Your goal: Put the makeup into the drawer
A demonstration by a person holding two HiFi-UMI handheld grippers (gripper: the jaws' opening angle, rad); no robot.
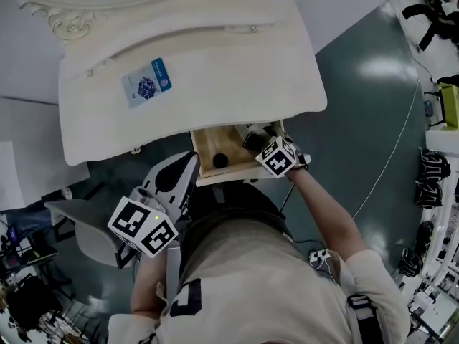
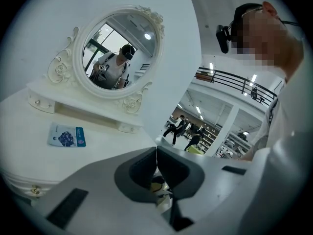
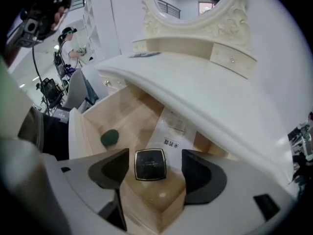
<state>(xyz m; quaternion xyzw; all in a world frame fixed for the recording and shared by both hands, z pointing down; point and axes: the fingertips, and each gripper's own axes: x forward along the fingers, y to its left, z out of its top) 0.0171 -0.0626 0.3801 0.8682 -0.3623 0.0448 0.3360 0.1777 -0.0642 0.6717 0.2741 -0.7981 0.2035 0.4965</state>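
A black square compact with a gold rim [image 3: 150, 164] lies flat on the floor of the open wooden drawer [image 3: 128, 112], near its front right corner. My right gripper [image 3: 155, 156] hangs open over it, with a jaw on each side and a gap to each. In the head view this gripper [image 1: 257, 139] is over the right part of the drawer [image 1: 208, 146]. A dark round item [image 3: 109, 137] lies further left in the drawer [image 1: 220, 160]. My left gripper [image 1: 188, 165] is held below the table edge, left of the drawer, with its jaws shut [image 2: 156, 153] and nothing held.
The white vanity table [image 1: 215, 63] overhangs the back of the drawer. A blue-and-white packet [image 1: 147, 83] lies on its top. An oval mirror [image 2: 120, 50] stands at the back. A printed white sheet [image 3: 172, 131] lies in the drawer. A grey chair [image 1: 79, 228] stands at the left.
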